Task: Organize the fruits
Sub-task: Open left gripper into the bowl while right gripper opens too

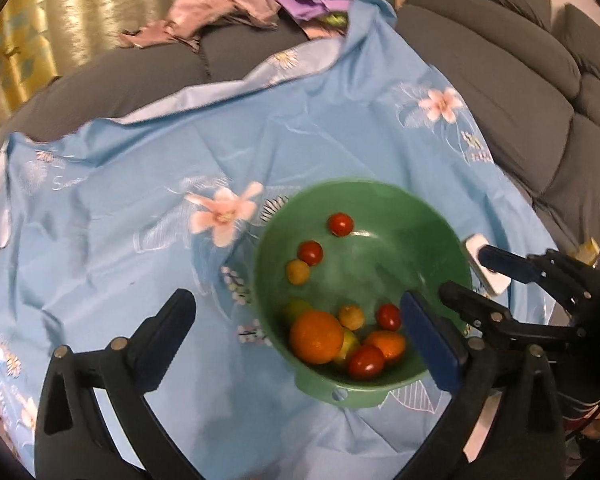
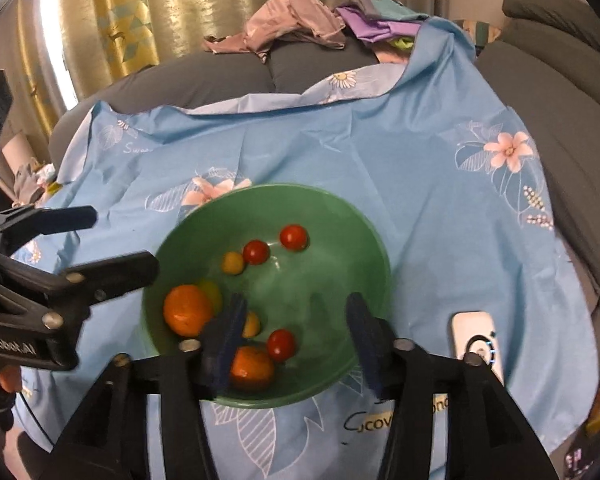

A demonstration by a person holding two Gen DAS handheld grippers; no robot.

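A green bowl (image 1: 380,190) (image 2: 268,191) sits on a light blue flowered cloth (image 1: 140,208) (image 2: 420,184). Inside lie two oranges (image 1: 316,336) (image 2: 188,310), several red cherry tomatoes (image 1: 340,224) (image 2: 294,237), small yellow fruits (image 1: 298,272) (image 2: 233,263) and a green fruit (image 2: 212,294), partly hidden behind the bigger orange. My left gripper (image 1: 296,300) (image 2: 118,240) is wide open above the bowl's left rim and holds nothing. My right gripper (image 2: 296,300) (image 1: 466,274) hovers over the bowl's near side, jaws apart and empty.
A white flat device (image 1: 488,270) (image 2: 476,340) lies on the cloth right of the bowl. The cloth covers a grey sofa (image 1: 500,92) (image 2: 572,128). Crumpled pink and purple clothes (image 1: 228,4) (image 2: 300,20) are piled at the back, before a golden curtain (image 2: 140,12).
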